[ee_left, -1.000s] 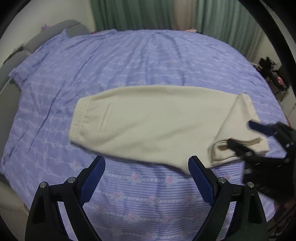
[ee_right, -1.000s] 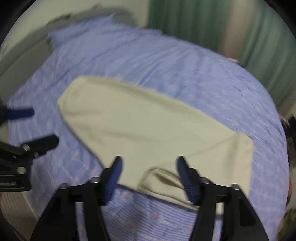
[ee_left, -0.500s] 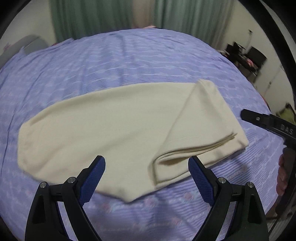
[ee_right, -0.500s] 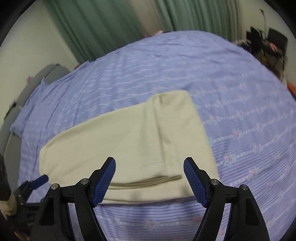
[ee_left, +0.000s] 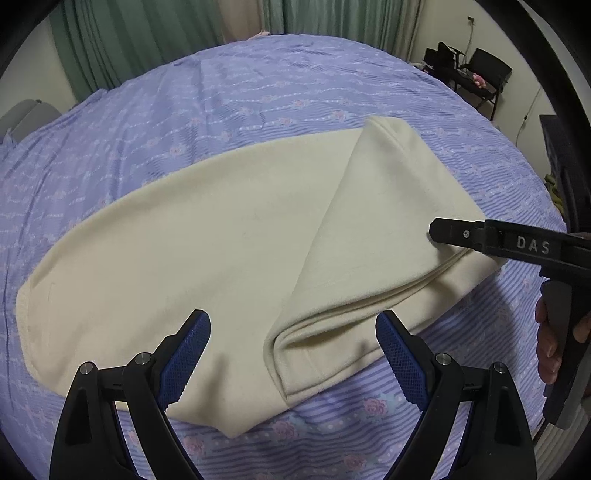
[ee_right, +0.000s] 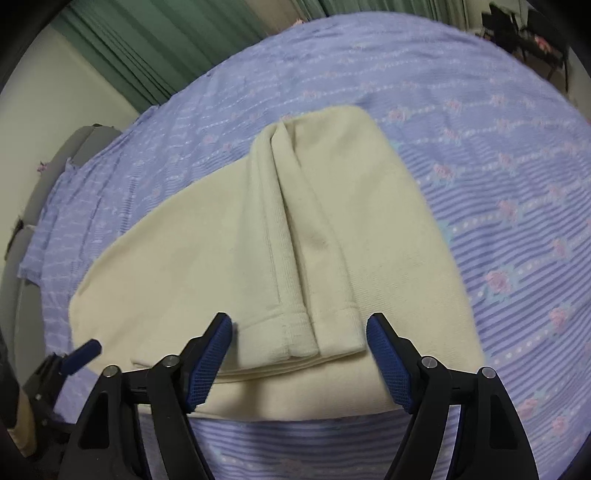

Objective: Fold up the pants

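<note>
Lilac floral bedding [ee_left: 258,96] fills both views, with green curtains [ee_left: 147,33] behind. From the left wrist camera, I see the cream pants [ee_left: 207,258] lying flat across the bed, their leg end turned back over itself at the right. My left gripper [ee_left: 293,354] hangs above the near edge of that fold, jaws wide apart and holding nothing. A second ago this camera looked at the waistband end; now it sits over the folded end, closer to the cloth. My right gripper [ee_left: 436,232] reaches in from the right, over the fold's far corner. From the right wrist camera, the two hems [ee_right: 317,332] lie side by side between my right gripper's [ee_right: 299,354] jaws, which have just been closing in but do not yet press the fabric. A second ago this view was blurred and farther off. I judge both hands are lining up for the next fold.
</note>
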`<act>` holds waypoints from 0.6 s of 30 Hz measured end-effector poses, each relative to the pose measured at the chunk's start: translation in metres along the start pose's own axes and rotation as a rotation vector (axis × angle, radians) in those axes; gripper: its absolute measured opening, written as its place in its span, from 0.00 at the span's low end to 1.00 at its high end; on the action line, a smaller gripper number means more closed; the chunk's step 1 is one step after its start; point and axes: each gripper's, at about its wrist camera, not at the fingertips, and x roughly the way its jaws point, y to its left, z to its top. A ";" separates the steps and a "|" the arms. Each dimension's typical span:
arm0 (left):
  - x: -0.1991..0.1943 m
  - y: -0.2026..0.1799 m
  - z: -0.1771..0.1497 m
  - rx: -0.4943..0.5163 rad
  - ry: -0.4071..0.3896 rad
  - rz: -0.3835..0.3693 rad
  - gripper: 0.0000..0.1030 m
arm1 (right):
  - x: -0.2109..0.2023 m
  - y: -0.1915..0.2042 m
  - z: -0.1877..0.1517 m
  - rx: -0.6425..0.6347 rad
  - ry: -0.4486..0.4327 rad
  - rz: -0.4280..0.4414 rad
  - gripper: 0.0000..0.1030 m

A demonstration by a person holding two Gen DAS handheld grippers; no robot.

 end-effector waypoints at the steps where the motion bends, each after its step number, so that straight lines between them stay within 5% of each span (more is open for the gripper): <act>1: -0.004 0.002 -0.002 -0.012 -0.004 -0.001 0.89 | -0.002 -0.001 0.000 -0.002 0.003 0.004 0.45; 4: -0.015 0.009 -0.009 -0.044 -0.016 0.004 0.89 | -0.007 0.008 0.003 -0.047 0.016 -0.014 0.23; 11: -0.052 0.047 -0.024 -0.173 -0.067 0.030 0.89 | -0.049 0.082 0.042 -0.170 -0.101 0.066 0.21; 18: -0.068 0.089 -0.040 -0.271 -0.075 0.091 0.89 | 0.003 0.185 0.097 -0.384 -0.080 0.070 0.20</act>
